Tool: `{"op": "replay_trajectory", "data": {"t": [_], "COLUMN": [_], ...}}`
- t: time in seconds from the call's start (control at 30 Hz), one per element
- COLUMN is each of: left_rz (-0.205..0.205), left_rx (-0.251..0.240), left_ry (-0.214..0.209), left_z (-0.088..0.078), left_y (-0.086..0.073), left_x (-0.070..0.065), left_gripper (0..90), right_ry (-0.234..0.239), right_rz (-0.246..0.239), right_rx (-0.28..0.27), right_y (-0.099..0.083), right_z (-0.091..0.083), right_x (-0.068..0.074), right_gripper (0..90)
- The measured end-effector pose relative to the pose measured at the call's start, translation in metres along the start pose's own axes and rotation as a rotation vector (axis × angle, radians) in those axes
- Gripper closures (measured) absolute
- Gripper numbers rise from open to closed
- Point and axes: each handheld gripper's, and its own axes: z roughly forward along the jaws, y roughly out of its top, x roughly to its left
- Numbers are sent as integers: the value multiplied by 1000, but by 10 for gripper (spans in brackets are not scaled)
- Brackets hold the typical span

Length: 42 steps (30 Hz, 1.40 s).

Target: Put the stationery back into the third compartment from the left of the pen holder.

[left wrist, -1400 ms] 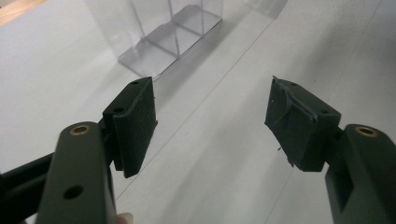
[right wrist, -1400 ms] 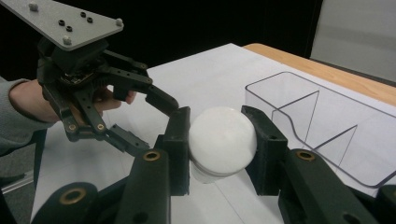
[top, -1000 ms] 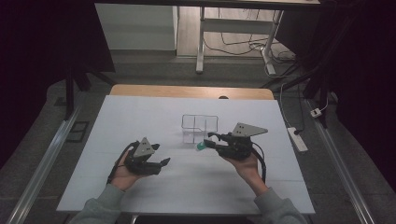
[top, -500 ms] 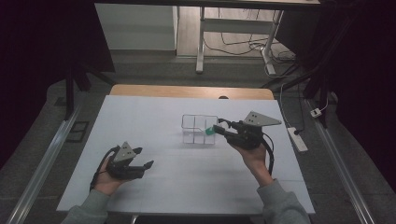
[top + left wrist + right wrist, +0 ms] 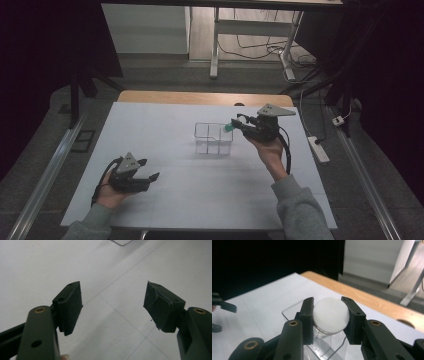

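Two grippers are in my hands, and the right gripper (image 5: 234, 123) has the job: its fingers (image 5: 308, 315) are clamped on either side of a small bottle (image 5: 331, 315) with a rounded white end facing the camera and a teal part that shows in the high view. Held there, the bottle hangs just above the clear divided organiser (image 5: 213, 138) on the white table (image 5: 165, 125), with a transparent compartment directly beneath the fingers. I judge the bottle light and rigid, but its smooth round surface could twist or slip between flat pads, so the grip across its widest part, as now, looks the safest hold. The organiser's thin clear walls seem brittle and easy to nudge. My left gripper (image 5: 148, 170) waits well apart from the organiser, low over the table, its fingers (image 5: 71, 306) spread wide with nothing between them.
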Motion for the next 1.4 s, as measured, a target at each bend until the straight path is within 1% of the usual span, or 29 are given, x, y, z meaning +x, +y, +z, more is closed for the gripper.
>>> {"op": "replay_trajectory", "data": {"t": [0.03, 0.1, 0.13, 0.17, 0.37, 0.4, 0.47, 0.53, 0.6, 0.77, 0.83, 0.9, 1.03, 1.07, 1.17, 1.23, 1.33, 1.4], "left_rz": [0, 1, 2, 3, 9, 9, 7, 6, 4, 4, 2, -2, -5, -5, -6, -5, -3, -4], "left_rx": [1, 3, 3, 3, 18, 18, 13, 9, 8, 13, 15, 18, 17, 17, 17, 18, 19, 19], "left_ry": [1, 1, 0, -1, -1, -1, -2, -4, -4, -4, -3, -2, -2, -2, -2, -3, -4, -4], "left_z": [0, 0, 0, 0, 3, 3, 2, 2, 2, 3, 3, 4, 4, 4, 4, 4, 4, 4], "left_y": [0, -1, -1, -1, -1, -1, -1, -1, -1, -2, -2, -2, -2, -2, -2, -2, -2, -2], "left_x": [0, 0, 0, 0, -1, -1, 0, 0, 1, 1, 1, 2, 2, 2, 1, 1, 1, 1], "left_gripper": [309, 309, 309, 309, 307, 307, 307, 305, 304, 302, 302, 301, 300, 300, 300, 300, 299, 299], "right_ry": [-1, -21, -30, -30, -23, -18, -13, -19, -15, -4, 6, 16, 22, 16, 12, -4, -13, -17], "right_rz": [7, -15, -20, -15, 6, 5, 16, 12, 11, 12, 19, 16, 7, 3, 12, 0, -5, 3], "right_rx": [19, 57, 79, 91, 120, 122, 110, 97, 90, 66, 65, 80, 86, 91, 100, 108, 123, 128], "right_y": [-1, -5, -7, -9, -20, -21, -23, -24, -25, -33, -38, -43, -57, -61, -74, -82, -94, -100], "right_z": [4, 11, 14, 17, 28, 30, 30, 27, 23, 6, -2, -9, -28, -32, -46, -54, -66, -73], "right_x": [-1, -2, -3, -4, -8, -8, -8, -7, -6, -5, -6, -6, -5, -4, -3, -2, -4, -6], "right_gripper": [634, 634, 634, 634, 621, 593, 509, 477, 450, 421, 411, 400, 392, 391, 389, 388, 388, 388]}}
